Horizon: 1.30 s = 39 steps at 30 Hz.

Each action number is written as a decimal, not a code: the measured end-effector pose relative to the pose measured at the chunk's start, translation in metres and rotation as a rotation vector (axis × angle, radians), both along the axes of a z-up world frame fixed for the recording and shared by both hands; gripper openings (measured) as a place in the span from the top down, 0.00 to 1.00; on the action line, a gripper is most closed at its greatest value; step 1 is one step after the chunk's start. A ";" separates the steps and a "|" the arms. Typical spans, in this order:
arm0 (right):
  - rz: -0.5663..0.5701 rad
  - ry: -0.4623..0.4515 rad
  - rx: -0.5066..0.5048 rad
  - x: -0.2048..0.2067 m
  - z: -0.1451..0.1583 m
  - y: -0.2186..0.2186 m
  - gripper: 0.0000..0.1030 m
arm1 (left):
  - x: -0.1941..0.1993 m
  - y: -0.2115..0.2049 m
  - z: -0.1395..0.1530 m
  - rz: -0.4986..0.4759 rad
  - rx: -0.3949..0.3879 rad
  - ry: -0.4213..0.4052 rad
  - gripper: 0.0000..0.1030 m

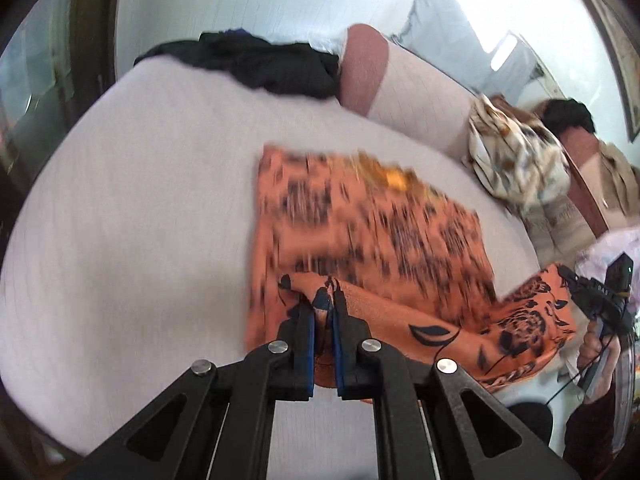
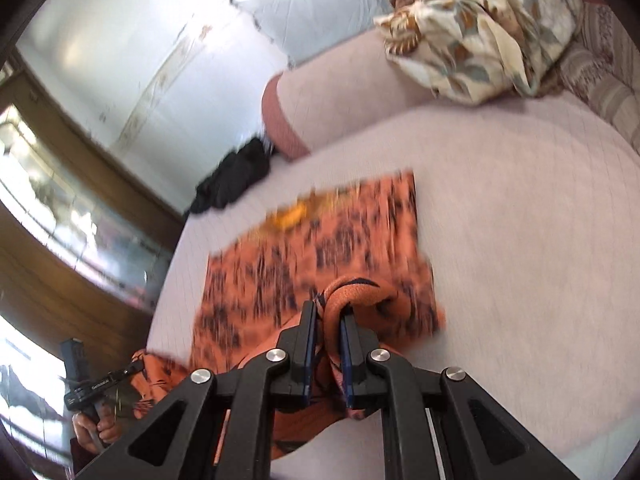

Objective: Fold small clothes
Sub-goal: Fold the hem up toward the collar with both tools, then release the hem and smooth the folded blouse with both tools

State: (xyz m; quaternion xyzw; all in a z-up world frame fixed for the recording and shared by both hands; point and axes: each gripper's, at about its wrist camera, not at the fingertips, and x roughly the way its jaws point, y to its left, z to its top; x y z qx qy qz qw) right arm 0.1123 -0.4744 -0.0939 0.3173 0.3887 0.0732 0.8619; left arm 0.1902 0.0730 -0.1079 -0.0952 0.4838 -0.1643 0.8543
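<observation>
Left hand-held gripper (image 1: 325, 312): jaws nearly closed, pinching fabric between blue pads (image 1: 310, 344). Right hand-held gripper (image 2: 329, 344): jaws likewise clamped on fabric. Each is gripped by a bare hand (image 2: 94, 428) at its handle.

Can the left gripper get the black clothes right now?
Probably not: the left gripper is shut on the orange cloth, and the black clothes lie far across the bed.

blur: orange cloth (image 1: 360, 220) print smeared | cut off: floral bundle (image 2: 480, 32) top
</observation>
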 end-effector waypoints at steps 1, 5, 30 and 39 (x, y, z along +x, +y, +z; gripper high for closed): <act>-0.021 -0.006 0.012 0.023 -0.001 -0.005 0.90 | 0.022 -0.007 0.000 0.011 0.007 0.004 0.93; -0.121 0.013 0.037 0.102 -0.024 -0.023 0.90 | 0.110 -0.022 -0.019 0.088 0.044 0.003 0.93; 0.141 0.062 -0.184 0.161 -0.084 0.099 0.55 | 0.044 -0.054 -0.073 0.413 0.166 -0.079 0.37; 0.029 0.172 -0.322 0.289 -0.099 0.107 0.59 | 0.073 -0.030 -0.088 0.472 0.218 0.009 0.37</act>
